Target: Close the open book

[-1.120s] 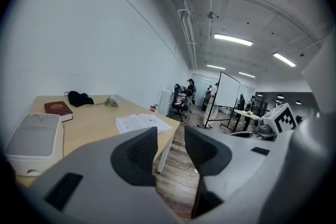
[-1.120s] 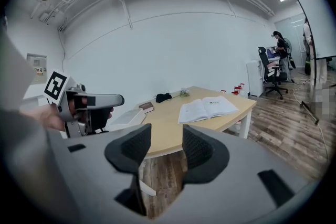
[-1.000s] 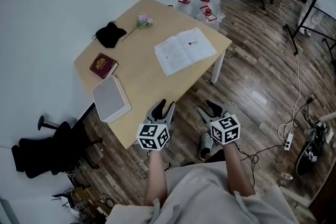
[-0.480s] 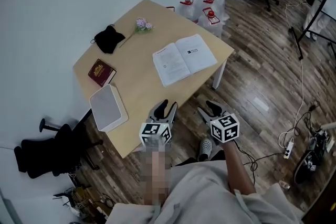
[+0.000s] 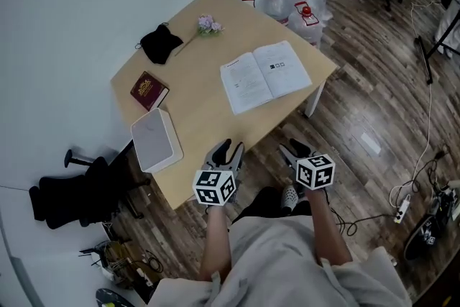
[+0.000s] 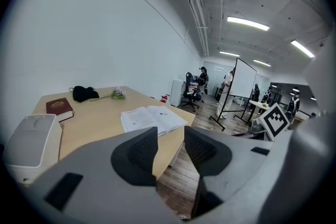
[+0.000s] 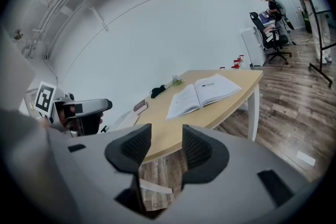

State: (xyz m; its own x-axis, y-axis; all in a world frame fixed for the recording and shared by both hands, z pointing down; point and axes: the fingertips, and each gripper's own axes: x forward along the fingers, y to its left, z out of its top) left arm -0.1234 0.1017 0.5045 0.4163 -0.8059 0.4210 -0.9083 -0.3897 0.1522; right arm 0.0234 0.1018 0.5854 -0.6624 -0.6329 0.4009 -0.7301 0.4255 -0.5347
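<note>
Paper could crease if left gripper [image 5: 228, 148] and right gripper [image 5: 293, 149], jaws apart and empty, shove the open book [image 5: 266, 77].

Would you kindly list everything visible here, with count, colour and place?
table: one, light wood, centre
open book: one, white pages, table's right part
closed book: one, dark red, table's left part
box: one, white, table's near left corner
pouch: one, black, table's far left
flower sprig: one, pale purple, far edge
water jugs: three, clear with red caps, floor beyond table
office chair: one, black, floor at left
left gripper: one, grey, jaws apart, empty, before the table
right gripper: one, grey, jaws apart, empty, before the table
</note>
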